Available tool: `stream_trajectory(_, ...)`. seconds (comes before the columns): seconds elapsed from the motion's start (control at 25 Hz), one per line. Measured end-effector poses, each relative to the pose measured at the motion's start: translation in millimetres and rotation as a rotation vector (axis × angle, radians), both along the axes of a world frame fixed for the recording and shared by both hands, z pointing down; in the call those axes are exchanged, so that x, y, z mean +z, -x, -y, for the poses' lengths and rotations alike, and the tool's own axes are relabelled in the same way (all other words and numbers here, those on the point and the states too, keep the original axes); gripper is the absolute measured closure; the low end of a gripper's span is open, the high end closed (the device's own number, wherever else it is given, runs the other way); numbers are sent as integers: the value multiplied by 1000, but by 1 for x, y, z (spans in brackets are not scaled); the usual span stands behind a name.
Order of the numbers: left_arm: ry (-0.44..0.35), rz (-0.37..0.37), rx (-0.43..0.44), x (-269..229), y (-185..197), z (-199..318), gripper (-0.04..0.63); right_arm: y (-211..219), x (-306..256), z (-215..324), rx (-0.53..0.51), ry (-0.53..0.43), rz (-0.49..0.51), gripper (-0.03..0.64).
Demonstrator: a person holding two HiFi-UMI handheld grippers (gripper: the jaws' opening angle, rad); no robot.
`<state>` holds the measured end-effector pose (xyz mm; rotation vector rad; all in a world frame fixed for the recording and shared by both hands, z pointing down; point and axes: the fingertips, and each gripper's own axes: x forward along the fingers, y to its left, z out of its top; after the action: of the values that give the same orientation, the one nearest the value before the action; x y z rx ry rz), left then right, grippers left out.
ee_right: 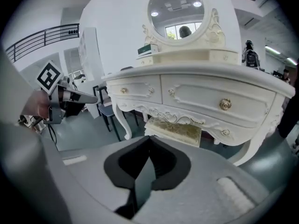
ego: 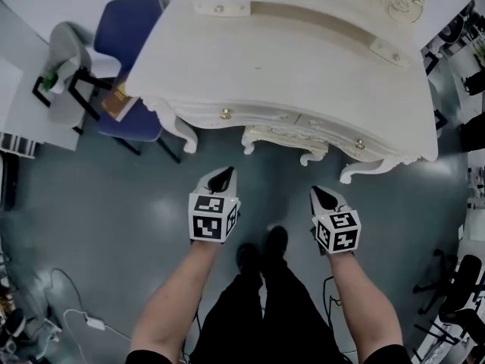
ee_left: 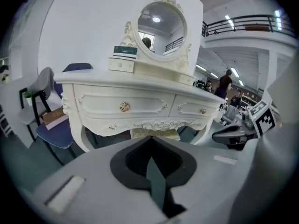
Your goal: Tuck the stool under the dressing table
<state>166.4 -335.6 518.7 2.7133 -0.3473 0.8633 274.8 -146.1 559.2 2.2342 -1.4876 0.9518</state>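
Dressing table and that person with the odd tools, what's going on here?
A person stands facing the white dressing table with a gripper in each hand. The left gripper and right gripper are both shut, empty, held short of the table. The stool sits under the table between its legs, only its front edge showing from above, so the tucking looks done.

Ahead of both pairs of jaws, the dressing table (ego: pixel 303 67) is cream-white with carved scrollwork and gold knobs (ee_right: pixel 225 104). Just beyond the jaw tips, the stool (ee_right: pixel 175 129) is cream, and its seat looks yellow-gold and figured, though it is blurred. Off to the left of the left gripper (ego: pixel 222 174) is a blue chair (ego: pixel 125 29). The left gripper and the right gripper (ego: pixel 322 194) have black jaw pads and black-and-white marker cubes. The floor (ego: pixel 114 203) below them is dark grey-green.
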Motion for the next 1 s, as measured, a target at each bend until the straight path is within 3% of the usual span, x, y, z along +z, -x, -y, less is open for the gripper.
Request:
stream_trajectory(0.12, 25, -34, -26, -41, 23, -7, 580, 27, -39, -3, -29, -16, 2, 614)
stream_trajectory(0.4, -16, -45, -37, -109, 66, -18, 580, 76, -109, -22, -48, -58, 19, 614)
stream_trajectory(0.76, 23, -121, -32, -173, 95, -50, 580, 96, -171, -62, -46, -63, -19, 614)
stream_trajectory(1.0, -10, -140, -37, -205, 106, -50, 580, 94, -198, -60, -73, -106, -31, 614)
